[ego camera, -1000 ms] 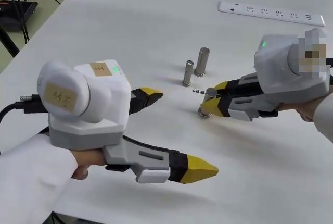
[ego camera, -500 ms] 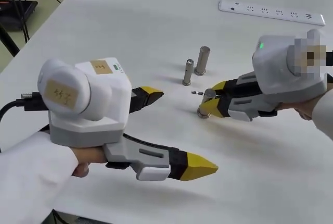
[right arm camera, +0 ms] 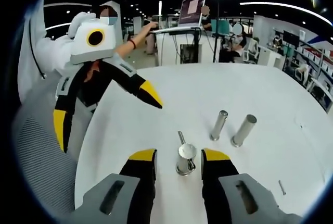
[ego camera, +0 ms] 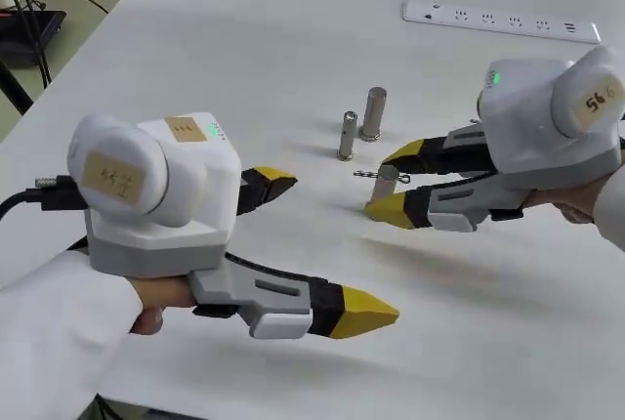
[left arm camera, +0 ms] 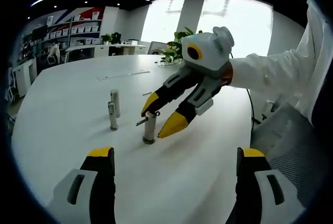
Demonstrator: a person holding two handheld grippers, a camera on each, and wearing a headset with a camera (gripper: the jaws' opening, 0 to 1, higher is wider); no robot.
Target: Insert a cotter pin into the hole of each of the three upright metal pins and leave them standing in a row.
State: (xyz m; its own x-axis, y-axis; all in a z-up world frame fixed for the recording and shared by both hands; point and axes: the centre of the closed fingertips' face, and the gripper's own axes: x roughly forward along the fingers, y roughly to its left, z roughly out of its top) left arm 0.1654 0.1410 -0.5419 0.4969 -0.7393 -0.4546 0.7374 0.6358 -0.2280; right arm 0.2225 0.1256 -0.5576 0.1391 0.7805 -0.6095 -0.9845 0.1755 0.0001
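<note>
White table (ego camera: 244, 49), power strip (ego camera: 498, 21) at far edge. Bright windows (left arm camera: 229, 21), plant (left arm camera: 177, 49), shelving (left arm camera: 78, 26), ceiling strip light (right arm camera: 276, 5).

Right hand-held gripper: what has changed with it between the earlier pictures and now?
The right hand-held gripper opened its jaws and let go at the top of the nearest metal pin; they now stand apart on either side of it. The cotter pin stays through that pin's hole. The left hand-held gripper stayed open, and the other two metal pins stayed upright.
</note>
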